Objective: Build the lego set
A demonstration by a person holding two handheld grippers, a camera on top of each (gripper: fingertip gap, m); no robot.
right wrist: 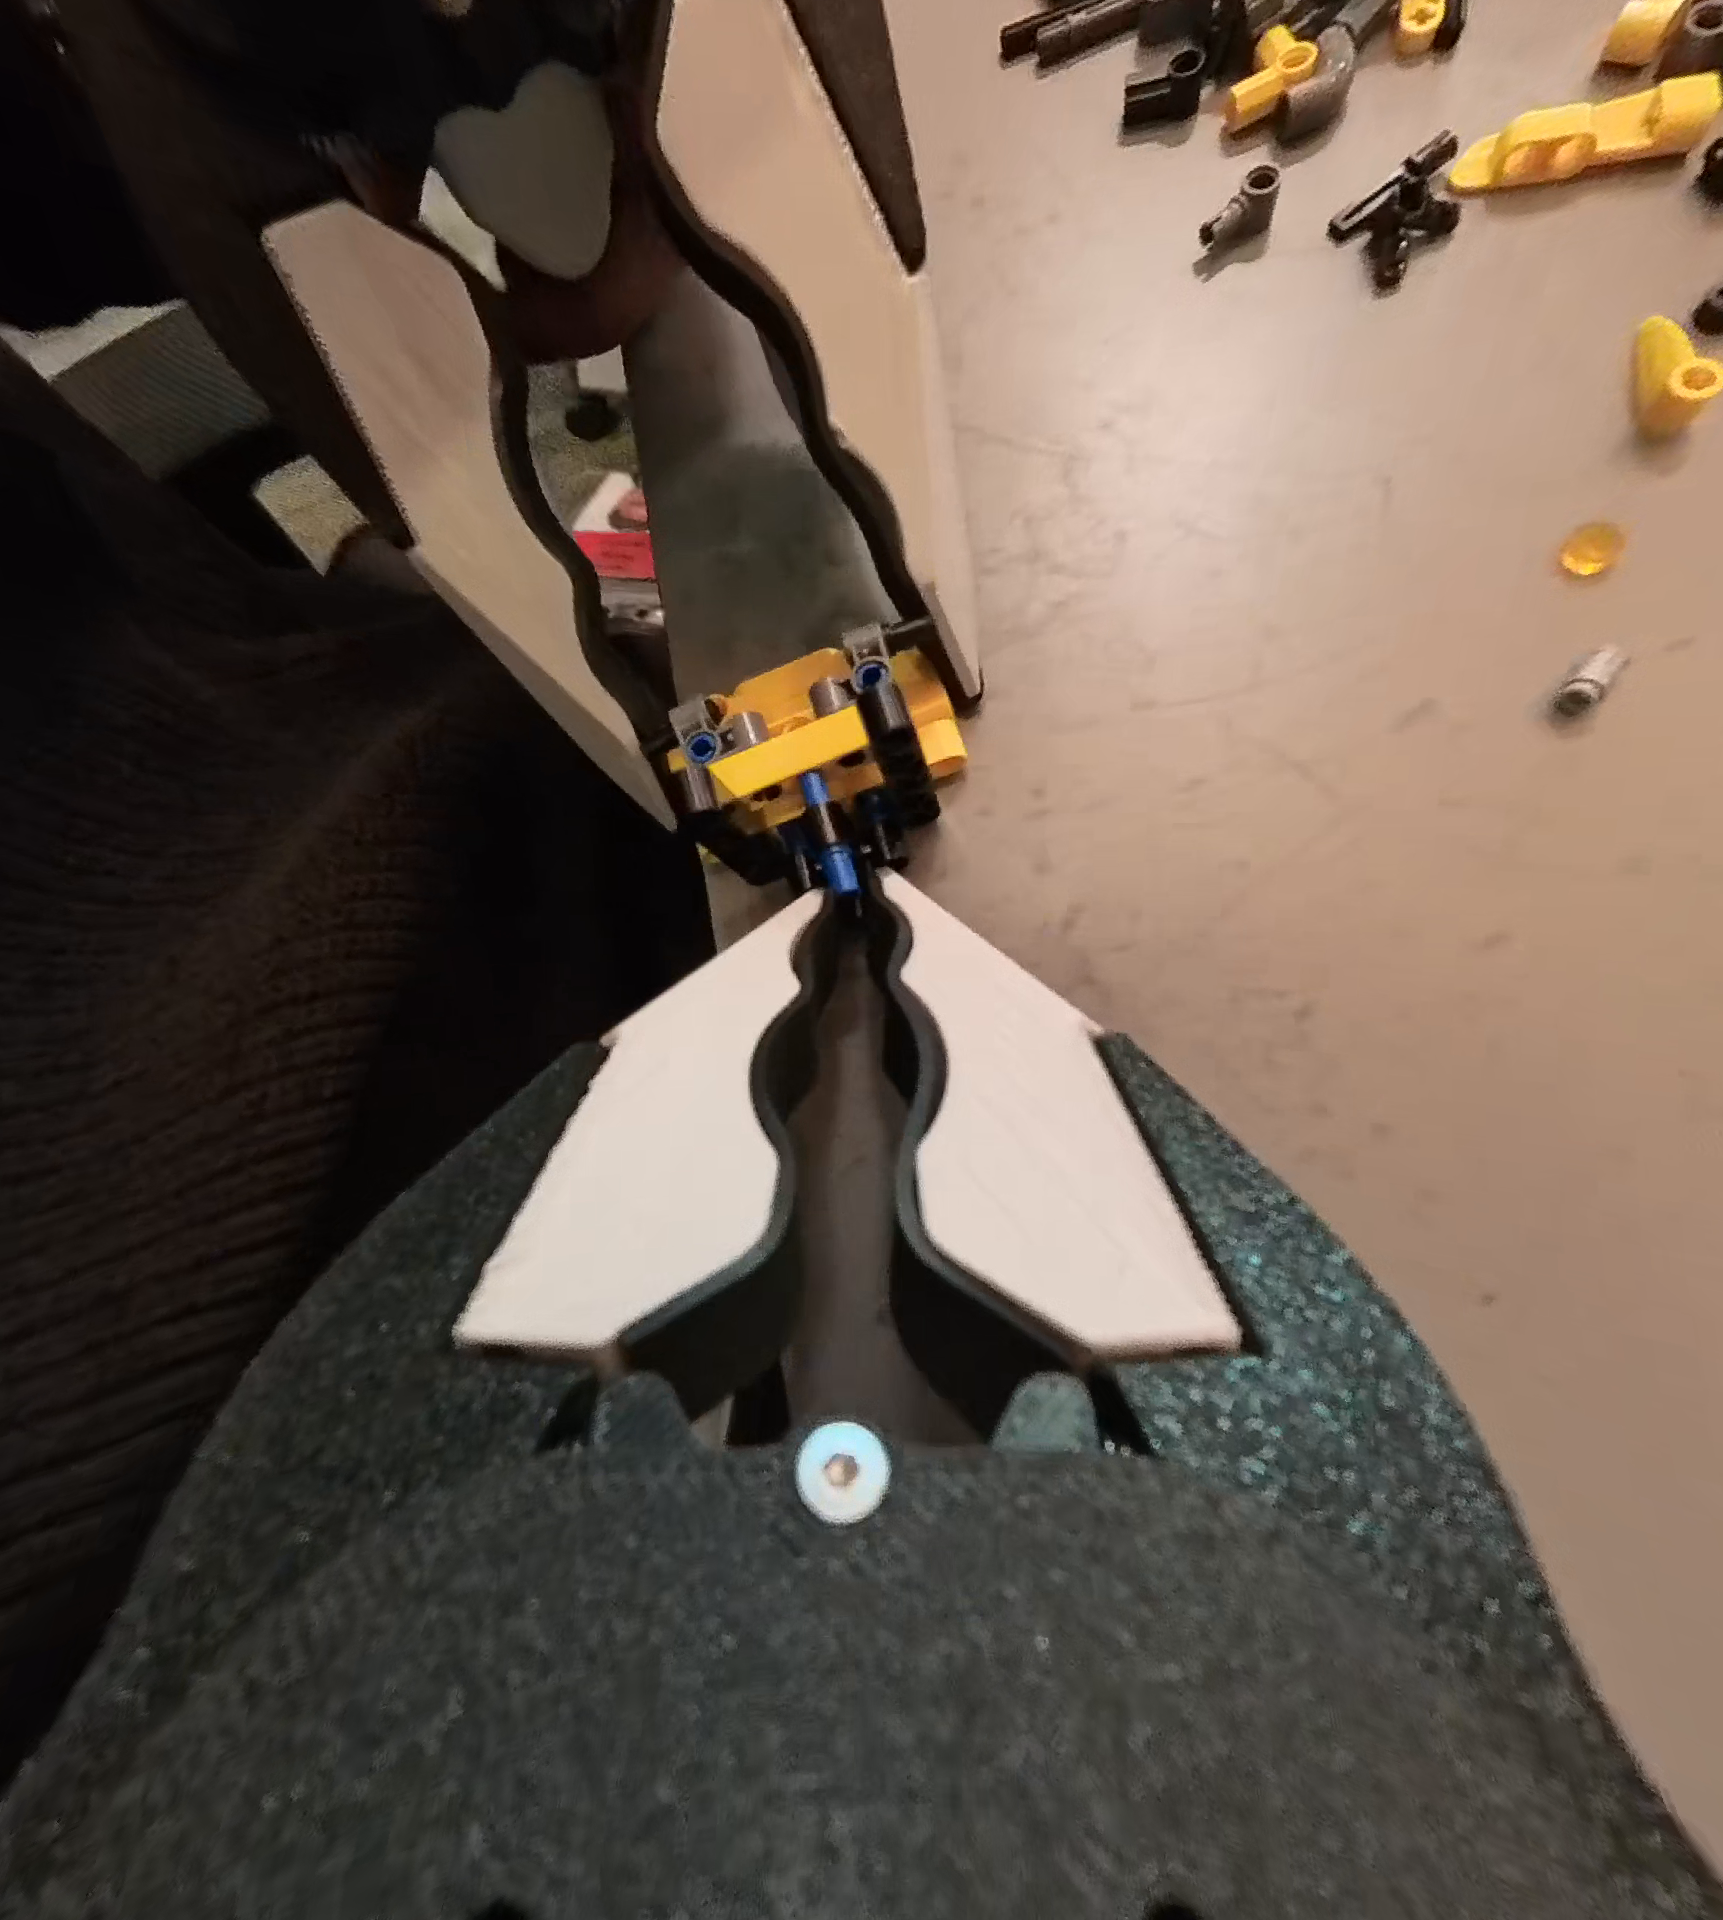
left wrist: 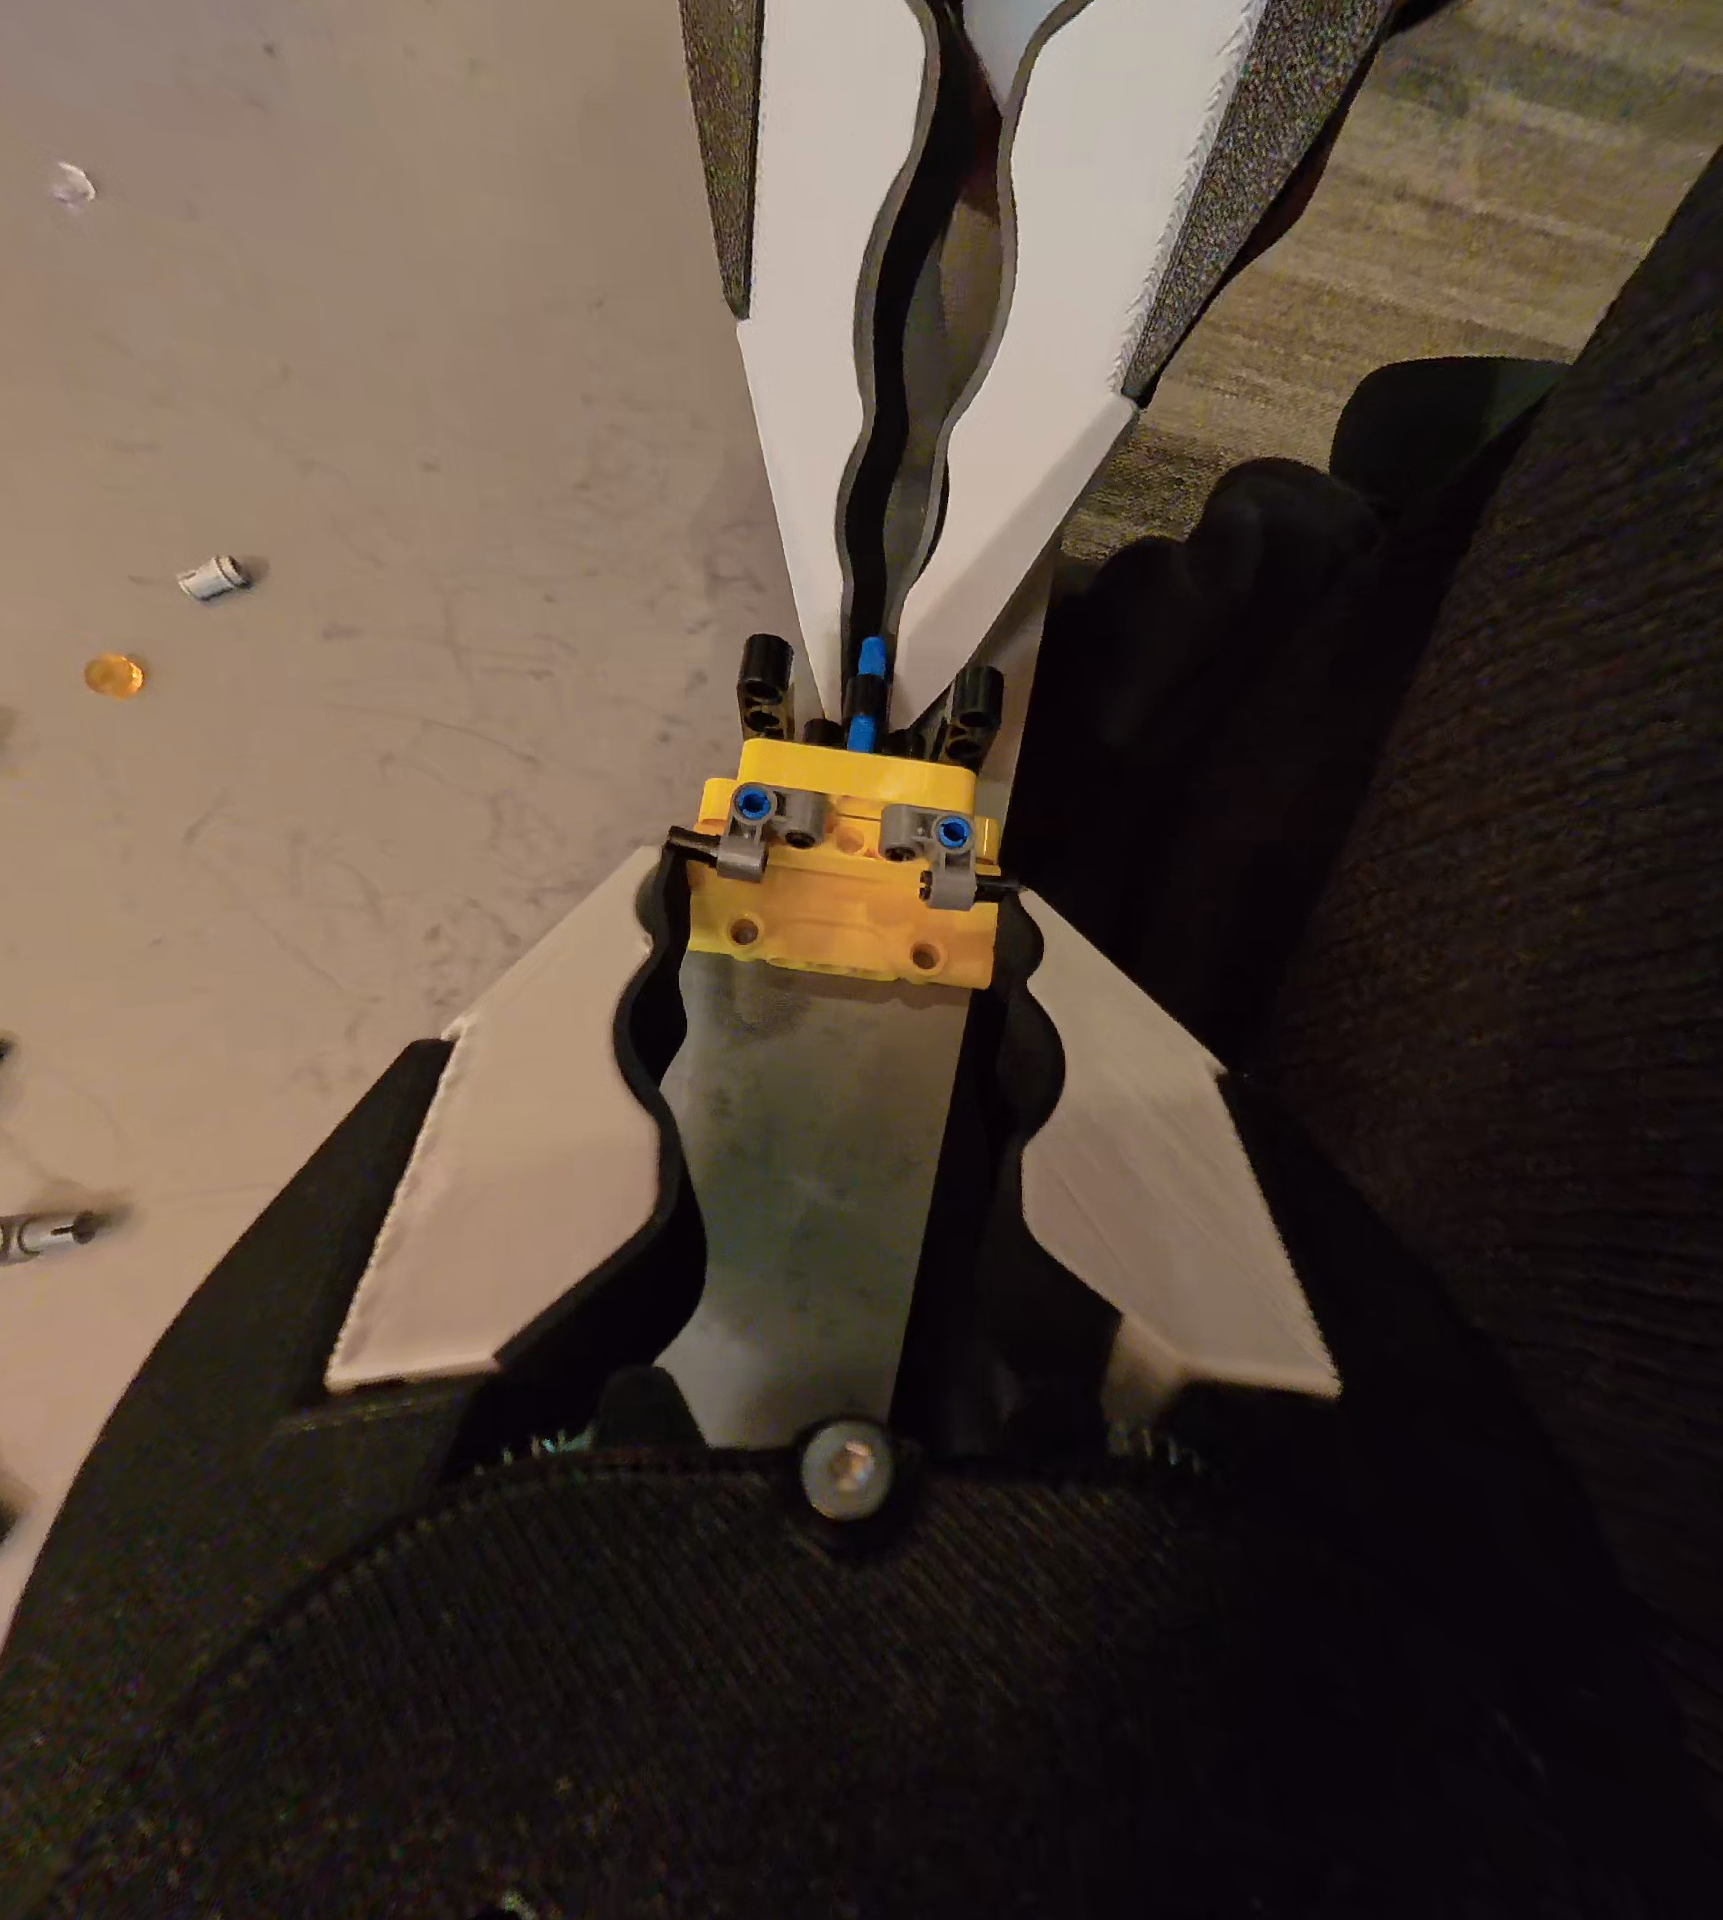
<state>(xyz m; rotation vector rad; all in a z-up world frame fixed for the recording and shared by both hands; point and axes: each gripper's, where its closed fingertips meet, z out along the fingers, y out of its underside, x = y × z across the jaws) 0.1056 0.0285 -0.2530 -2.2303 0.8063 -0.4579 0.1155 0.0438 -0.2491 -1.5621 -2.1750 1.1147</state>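
We see the grey tabletop (right wrist: 1252, 935) first, the largest thing here, with a dark knitted sleeve (a person's arm, it seems) along its near edge. Over that edge the left gripper (left wrist: 841, 914) has its jaws spread wide and closed against the two sides of a yellow brick assembly (left wrist: 836, 862), which sits between the fingertips, held clear of the table. The assembly carries grey connectors with blue pins on its near face and black beams on its far face. Facing it, the right gripper (right wrist: 852, 899) has its jaws pressed nearly together, pinching the tip of a small blue pin (right wrist: 836, 862) that stands in a black sleeve at the middle of the assembly's far face.

Our judgement: the pin work goes best if the right gripper holds the pin in line with its hole while the left holds the assembly square, since a tilted pin would bind.

Loose parts lie well apart: a scatter of black and yellow pieces (right wrist: 1563, 145) at the far right in the right wrist view, then a round amber stud (right wrist: 1591, 548), then a small grey connector (right wrist: 1589, 681) nearer us.
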